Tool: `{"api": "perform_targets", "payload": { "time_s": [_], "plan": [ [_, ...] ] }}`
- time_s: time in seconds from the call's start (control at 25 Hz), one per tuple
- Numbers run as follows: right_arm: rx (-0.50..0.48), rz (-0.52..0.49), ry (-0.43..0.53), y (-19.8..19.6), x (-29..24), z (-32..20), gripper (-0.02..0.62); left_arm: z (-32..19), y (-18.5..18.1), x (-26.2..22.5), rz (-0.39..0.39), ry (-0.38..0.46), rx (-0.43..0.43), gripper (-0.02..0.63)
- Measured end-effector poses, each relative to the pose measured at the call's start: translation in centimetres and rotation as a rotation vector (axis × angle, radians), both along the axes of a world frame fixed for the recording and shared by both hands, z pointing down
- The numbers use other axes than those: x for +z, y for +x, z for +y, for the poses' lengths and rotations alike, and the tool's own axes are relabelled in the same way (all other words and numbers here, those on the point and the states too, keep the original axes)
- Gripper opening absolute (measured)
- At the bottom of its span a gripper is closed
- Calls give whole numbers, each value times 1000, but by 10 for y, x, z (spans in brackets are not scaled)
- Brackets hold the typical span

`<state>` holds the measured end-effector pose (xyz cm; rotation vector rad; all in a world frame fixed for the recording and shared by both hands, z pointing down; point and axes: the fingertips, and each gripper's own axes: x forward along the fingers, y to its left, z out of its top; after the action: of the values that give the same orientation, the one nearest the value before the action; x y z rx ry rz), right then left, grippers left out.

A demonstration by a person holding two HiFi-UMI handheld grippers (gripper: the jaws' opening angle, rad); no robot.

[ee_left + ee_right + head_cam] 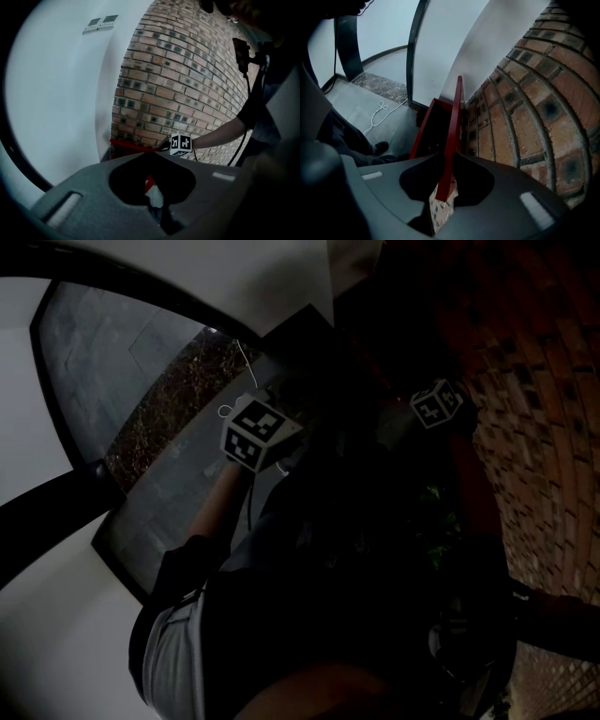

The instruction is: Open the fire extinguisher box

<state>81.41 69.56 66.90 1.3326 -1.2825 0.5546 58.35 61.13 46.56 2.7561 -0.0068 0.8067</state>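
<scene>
The right gripper (444,196) holds between its fingers the near edge of the red door (453,136), whose length runs straight away from them; the left gripper (154,199), fingers together and empty, is well apart.

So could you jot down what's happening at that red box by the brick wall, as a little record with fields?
Place: brick wall, grey floor
Box: red fire extinguisher box, against the wall
Lid: red lid, appears partly open
Right gripper: fingers closed on the lid's edge
Left gripper: away from the box, facing it; too dark to tell its fingers' state
Loose item: white cord on the floor
</scene>
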Motion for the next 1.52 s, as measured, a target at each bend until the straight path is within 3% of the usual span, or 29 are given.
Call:
{"api": "perform_targets", "payload": {
  "time_s": [0.32,0.44,0.52,1.0,1.52],
  "plan": [
    [3,24,2,2,0,0,63,1,1,-3,1,5,5,0],
    [23,81,42,24,-12,0,50,-1,-3,-1,-6,6,-3,0],
    [37,128,64,40,-19,-1,-5,0,-4,0,-11,3,-6,0],
    [96,214,107,76,-28,-4,-9,0,1,3,-14,-6,-5,0],
    [219,203,148,104,-37,-8,-11,-6,14,7,-22,-17,5,0]
  ]
}}
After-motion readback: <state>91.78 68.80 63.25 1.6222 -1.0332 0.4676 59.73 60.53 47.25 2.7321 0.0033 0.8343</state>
